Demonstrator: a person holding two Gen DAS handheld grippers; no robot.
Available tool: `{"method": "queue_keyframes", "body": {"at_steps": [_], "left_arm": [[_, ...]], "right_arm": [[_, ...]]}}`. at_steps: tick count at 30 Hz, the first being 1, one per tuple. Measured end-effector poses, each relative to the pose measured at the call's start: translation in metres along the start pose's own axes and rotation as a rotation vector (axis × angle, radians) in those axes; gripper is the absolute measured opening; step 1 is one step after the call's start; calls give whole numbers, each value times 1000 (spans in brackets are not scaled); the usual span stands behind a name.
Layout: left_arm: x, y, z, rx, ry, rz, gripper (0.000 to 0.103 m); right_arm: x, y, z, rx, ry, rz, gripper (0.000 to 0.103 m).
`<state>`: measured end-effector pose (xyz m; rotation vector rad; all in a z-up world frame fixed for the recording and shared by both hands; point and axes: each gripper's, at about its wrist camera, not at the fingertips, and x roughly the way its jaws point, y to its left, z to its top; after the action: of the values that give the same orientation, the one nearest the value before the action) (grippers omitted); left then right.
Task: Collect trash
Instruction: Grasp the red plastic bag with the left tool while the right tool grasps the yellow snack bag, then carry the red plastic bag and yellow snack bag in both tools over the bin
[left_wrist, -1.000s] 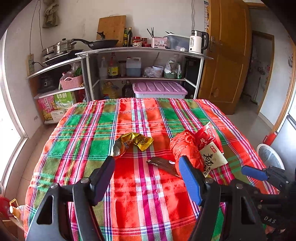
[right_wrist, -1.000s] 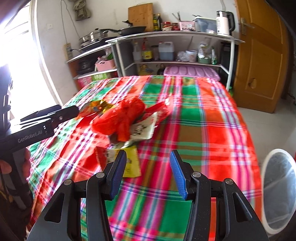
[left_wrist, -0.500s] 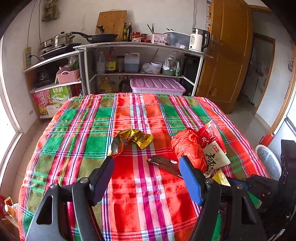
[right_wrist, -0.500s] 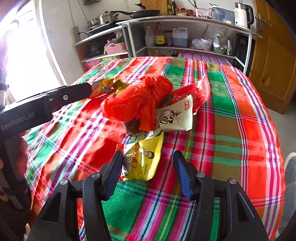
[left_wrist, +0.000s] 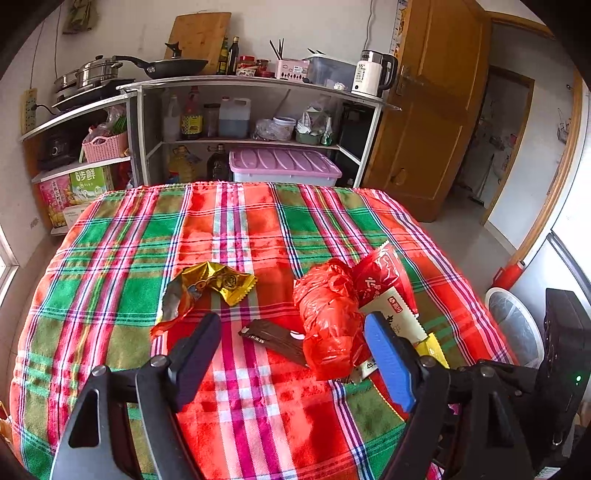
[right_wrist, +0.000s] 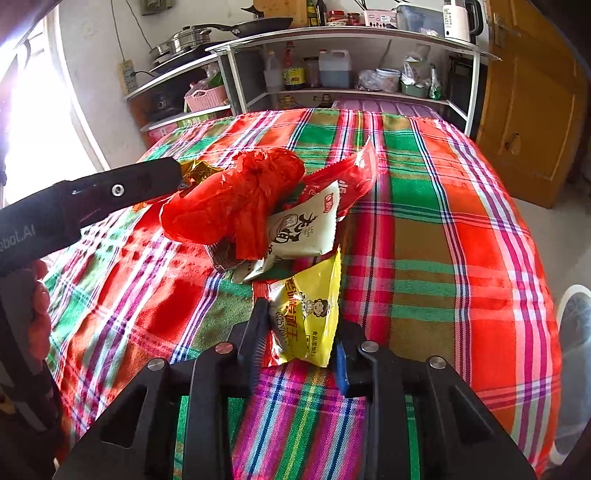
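free: plaid tablecloth (left_wrist: 122, 295) left, far side | blocked: red bag (left_wrist: 328, 314) pile, right

"55" on white kettle (left_wrist: 371, 75), "bot.AI" on left tool (right_wrist: 92, 206)

Black handheld tools with blue pads

The right tool (right_wrist: 299, 350) has black linkage arms, silver screws and blue-faced fingers (right_wrist: 341, 369); the left tool (left_wrist: 291, 354) carries white lettering along its side.

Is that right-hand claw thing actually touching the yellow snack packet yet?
Touching. In the right wrist view, the yellow packet sits between the closing right gripper fingers; the left finger presses its crinkled edge, and the packet's other edge meets the blue pad.
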<state>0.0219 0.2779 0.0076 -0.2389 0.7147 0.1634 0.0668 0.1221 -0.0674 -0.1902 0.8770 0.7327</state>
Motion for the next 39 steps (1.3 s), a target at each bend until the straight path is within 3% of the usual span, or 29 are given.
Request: {"method": "queue_keyframes", "body": {"at_steps": [18, 25, 39], "left_arm": [[45, -20, 4, 33, 78, 18, 81], [50, -22, 2, 46, 96, 18, 53], [33, -18, 1, 36, 64, 39, 46]], "right_arm": [[-4, -12, 2, 33, -7, -32, 30], [-5, -14, 2, 40, -10, -29, 30], [-12, -15, 0, 39, -33, -49, 29]]}}
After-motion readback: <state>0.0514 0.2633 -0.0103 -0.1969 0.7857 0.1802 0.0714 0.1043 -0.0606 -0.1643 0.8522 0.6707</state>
